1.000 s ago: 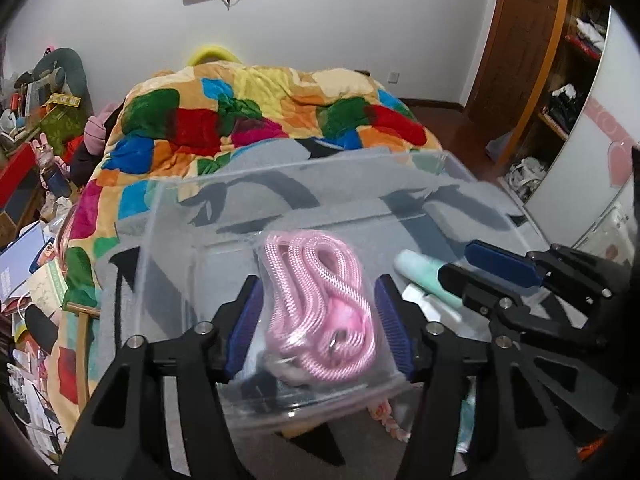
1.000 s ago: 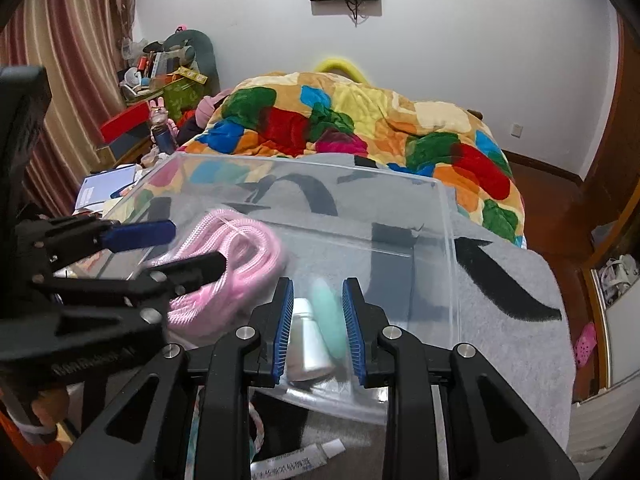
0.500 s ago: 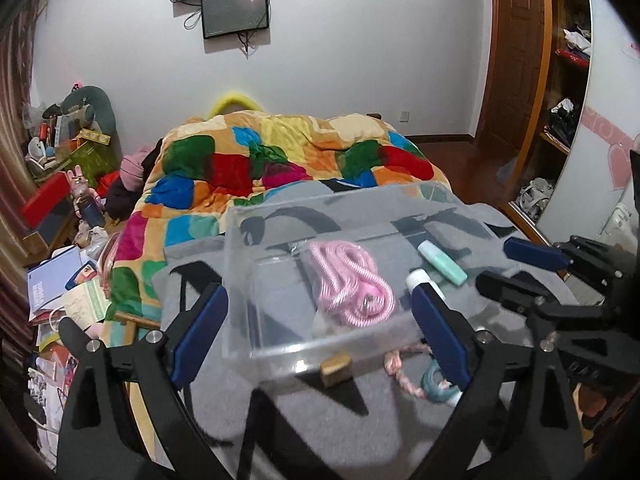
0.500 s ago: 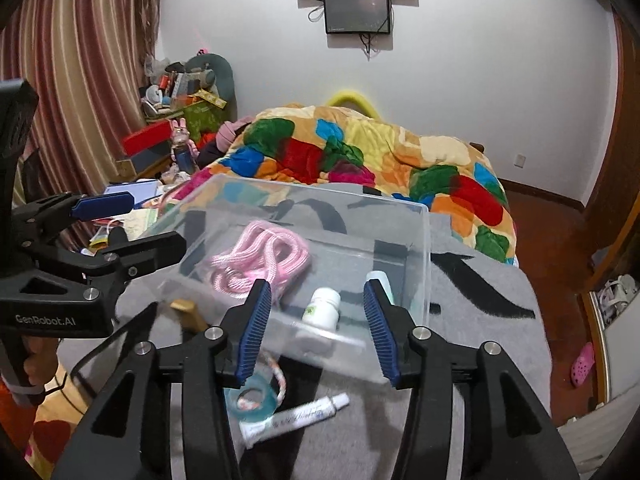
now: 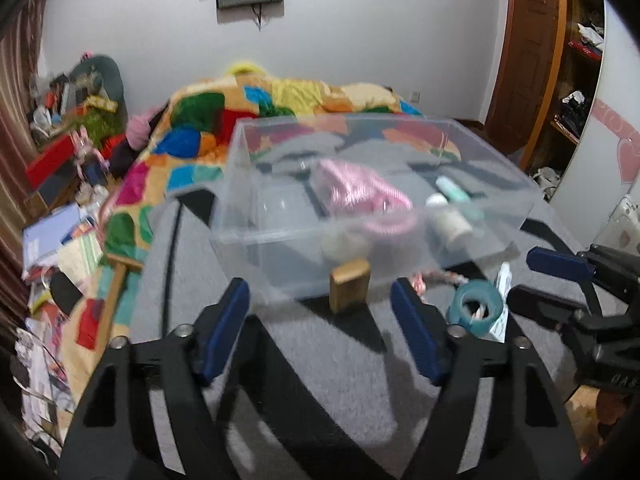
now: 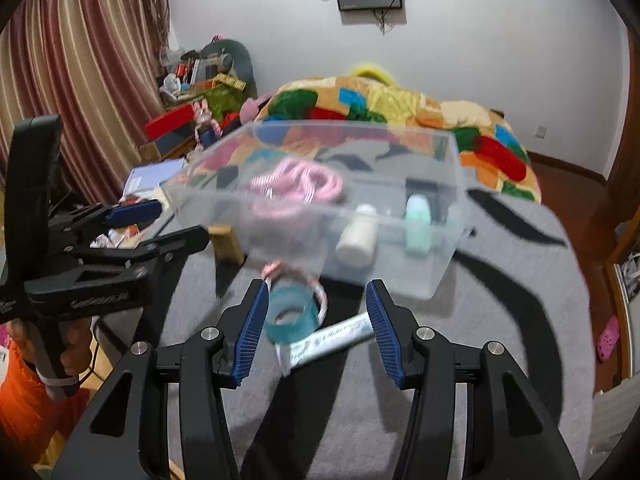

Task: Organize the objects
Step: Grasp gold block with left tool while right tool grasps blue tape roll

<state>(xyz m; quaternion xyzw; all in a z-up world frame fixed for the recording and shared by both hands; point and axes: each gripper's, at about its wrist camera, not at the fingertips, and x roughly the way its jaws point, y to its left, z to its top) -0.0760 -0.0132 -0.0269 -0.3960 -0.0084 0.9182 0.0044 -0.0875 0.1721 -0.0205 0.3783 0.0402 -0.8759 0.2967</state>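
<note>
A clear plastic box (image 5: 256, 216) (image 6: 436, 276) stands on the grey blanket (image 5: 320, 360). In it lie a pink rope (image 5: 356, 188) (image 6: 296, 184), a white bottle (image 5: 448, 220) (image 6: 358, 234) and a mint bottle (image 5: 452, 190) (image 6: 418, 224). In front of the box are a wooden block (image 5: 349, 284) (image 6: 226, 242), a teal tape roll (image 5: 474, 310) (image 6: 290, 314), a white tube (image 6: 332, 338) and a pink-white cord (image 6: 316, 280). My left gripper (image 5: 320, 328) is open and empty, just short of the block. My right gripper (image 6: 316, 324) is open and empty around the tape roll and tube.
A bed with a multicoloured quilt (image 5: 208, 120) lies behind the box. Clutter and books (image 5: 56, 240) sit at the left, by curtains (image 6: 80, 80). A wooden door (image 5: 524, 52) and shelves (image 5: 576, 60) stand at the right.
Both grippers have opened and pulled back out of the box, leaving the pink rope and the bottles inside. They now sit lower, over the items in front of the box.
</note>
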